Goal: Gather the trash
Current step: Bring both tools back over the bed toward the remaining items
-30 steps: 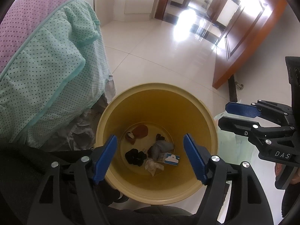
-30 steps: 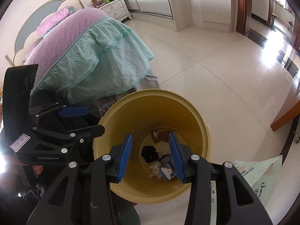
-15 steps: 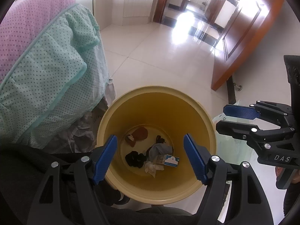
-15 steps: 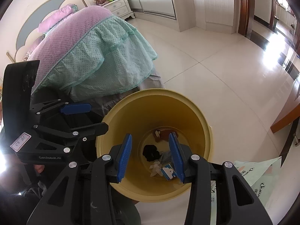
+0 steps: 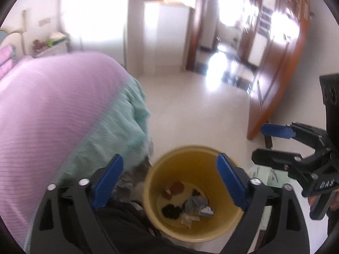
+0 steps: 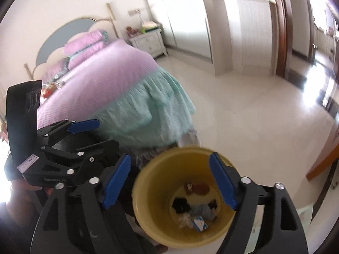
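- My left gripper [image 5: 169, 182] is nearest the lens: its jaws have just been spreading and now stand released, nothing between the blue pads.
- My right gripper [image 6: 169, 182] reads the same, its jaws having just been parting wide and carrying nothing; in the left wrist view it hangs off to the right, empty.
- Just beyond both sets of fingers sits the yellow bin [image 5: 152, 190], upright on the pale floor [image 5: 190, 105], with the trash [image 5: 188, 205] lying at its bottom.
- I judge the drop is done, so the step in hand is to clear the bin and look for more litter. I would raise both grippers straight off the rim, keep the jaws released, and avoid nudging the light bin over.
- Counted: one bin and two grippers. Inside I make out roughly five or six scraps: a reddish-brown piece, a black wad, a grey crumple, a white tissue and a small blue-and-white carton [image 6: 200, 223]. Blur makes the exact number uncertain.
- Beside the bin lies a pale green printed bag [image 5: 264, 173].
- Farther off there is one bed [image 6: 101, 80] with a purple cover and mint frill, one white nightstand [image 6: 148, 42] and one wooden door [image 5: 281, 74].
- I see no loose trash on the open floor from here.
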The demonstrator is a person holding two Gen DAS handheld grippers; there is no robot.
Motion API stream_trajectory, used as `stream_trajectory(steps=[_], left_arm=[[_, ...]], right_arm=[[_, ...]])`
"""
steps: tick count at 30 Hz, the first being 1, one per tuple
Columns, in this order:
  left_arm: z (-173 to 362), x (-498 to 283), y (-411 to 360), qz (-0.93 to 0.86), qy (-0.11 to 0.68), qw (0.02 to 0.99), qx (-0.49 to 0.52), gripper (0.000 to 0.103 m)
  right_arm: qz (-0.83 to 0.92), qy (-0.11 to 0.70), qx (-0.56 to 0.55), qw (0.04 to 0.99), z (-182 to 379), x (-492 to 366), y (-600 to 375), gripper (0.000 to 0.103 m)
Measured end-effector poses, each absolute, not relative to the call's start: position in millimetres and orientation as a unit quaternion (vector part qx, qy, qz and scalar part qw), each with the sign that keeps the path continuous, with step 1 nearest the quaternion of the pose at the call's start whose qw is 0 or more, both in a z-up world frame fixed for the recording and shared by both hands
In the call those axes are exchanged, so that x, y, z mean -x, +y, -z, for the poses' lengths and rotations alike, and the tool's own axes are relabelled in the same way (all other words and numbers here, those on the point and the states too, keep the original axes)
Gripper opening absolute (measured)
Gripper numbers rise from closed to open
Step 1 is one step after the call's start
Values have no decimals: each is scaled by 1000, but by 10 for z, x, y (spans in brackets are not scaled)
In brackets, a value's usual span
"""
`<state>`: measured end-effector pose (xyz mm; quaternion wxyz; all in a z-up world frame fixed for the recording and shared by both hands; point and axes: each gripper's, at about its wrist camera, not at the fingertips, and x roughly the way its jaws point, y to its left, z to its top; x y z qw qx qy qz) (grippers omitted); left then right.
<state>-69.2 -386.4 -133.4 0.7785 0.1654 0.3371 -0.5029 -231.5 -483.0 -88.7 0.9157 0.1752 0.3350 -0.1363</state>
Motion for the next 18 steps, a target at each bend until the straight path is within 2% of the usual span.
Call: stream_trajectory(steps=[2, 3, 9, 18], left_arm=[[1171, 648, -3726, 492, 317, 797, -152, 100], [1074, 620, -3625, 480, 302, 811, -143, 99], [672, 436, -3104, 428, 259, 860, -101, 99], [400, 11, -2111, 277, 233, 931, -47, 99]], right_arm=[[135, 312, -159, 927, 762, 2279, -4746, 90], [135, 297, -148, 934, 684, 2255, -4692, 94], [97, 235, -116, 960, 350, 1944, -4442, 95], [-28, 203, -50, 978, -4, 1106, -3678, 95]])
